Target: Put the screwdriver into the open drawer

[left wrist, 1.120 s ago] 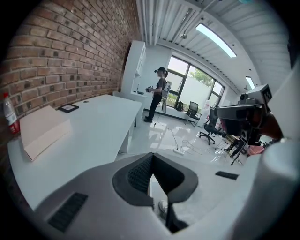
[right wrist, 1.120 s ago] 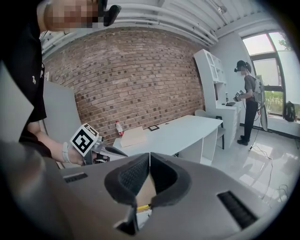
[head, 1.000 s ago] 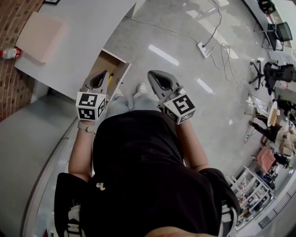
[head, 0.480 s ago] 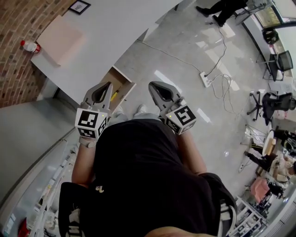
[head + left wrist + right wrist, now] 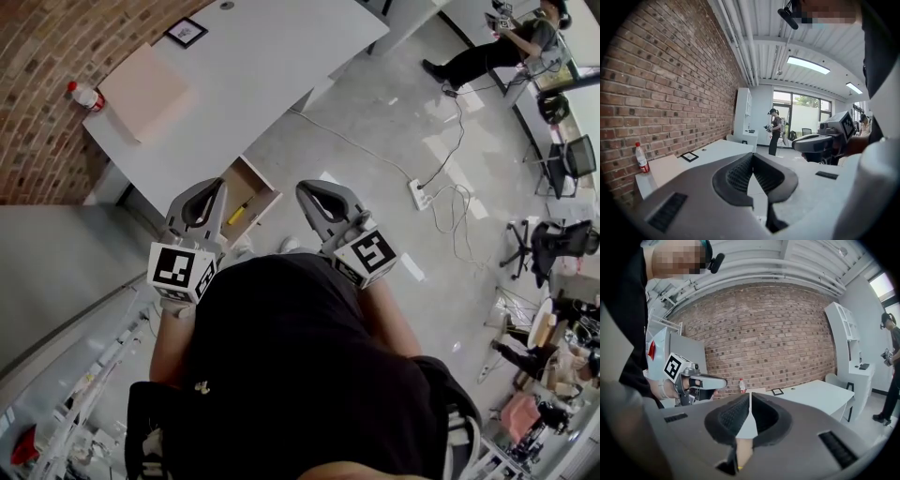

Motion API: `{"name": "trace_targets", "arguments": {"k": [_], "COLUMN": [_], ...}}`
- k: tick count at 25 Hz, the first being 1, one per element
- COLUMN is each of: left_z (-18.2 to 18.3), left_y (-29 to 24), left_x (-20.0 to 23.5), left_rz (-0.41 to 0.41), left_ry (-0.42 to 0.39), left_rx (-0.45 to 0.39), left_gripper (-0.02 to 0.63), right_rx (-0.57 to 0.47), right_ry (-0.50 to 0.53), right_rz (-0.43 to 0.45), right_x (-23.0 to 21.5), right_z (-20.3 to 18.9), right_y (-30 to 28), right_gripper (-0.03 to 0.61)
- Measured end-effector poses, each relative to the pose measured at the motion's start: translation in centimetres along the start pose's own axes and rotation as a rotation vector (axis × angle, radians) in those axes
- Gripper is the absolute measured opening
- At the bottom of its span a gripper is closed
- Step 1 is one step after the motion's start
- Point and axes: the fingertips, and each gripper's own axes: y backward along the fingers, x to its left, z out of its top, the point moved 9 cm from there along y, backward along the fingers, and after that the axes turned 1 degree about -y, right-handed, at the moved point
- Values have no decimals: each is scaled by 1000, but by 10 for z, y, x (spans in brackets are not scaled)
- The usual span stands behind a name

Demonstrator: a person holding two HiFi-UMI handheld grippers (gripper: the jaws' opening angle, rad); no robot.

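A wooden drawer stands pulled open under the white table. The yellow-handled screwdriver lies inside it. My left gripper is held up just left of the drawer, jaws shut with nothing between them. My right gripper hangs over the floor to the drawer's right, also shut and empty. In the left gripper view the left gripper's ribbed pads meet, with the right gripper beside them. In the right gripper view the right gripper is closed, and a yellow speck shows below the jaws.
On the table lie a flat cardboard box, a bottle and a small picture frame. A brick wall runs behind. A power strip with cables lies on the floor. A person sits at the far right.
The head view has lifted: the table and drawer slid down the picture and more of the table shows. Both grippers stay shut in front of the chest.
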Motion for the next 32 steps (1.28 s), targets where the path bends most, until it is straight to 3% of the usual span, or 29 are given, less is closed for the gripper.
{"name": "trace_targets", "arguments": {"k": [14, 32], "left_z": [11, 3], "left_y": [22, 29], "left_x": [-2, -12], "left_rz": [74, 86], "left_ry": [-1, 7], "left_rx": [-57, -35], "left_gripper": [5, 5], "right_rx": [-38, -28], "right_ry": [46, 42], "right_rz": [68, 66], "right_x": [6, 9], "right_z": [20, 13], "right_y": [-9, 2], "right_gripper": [12, 12]}}
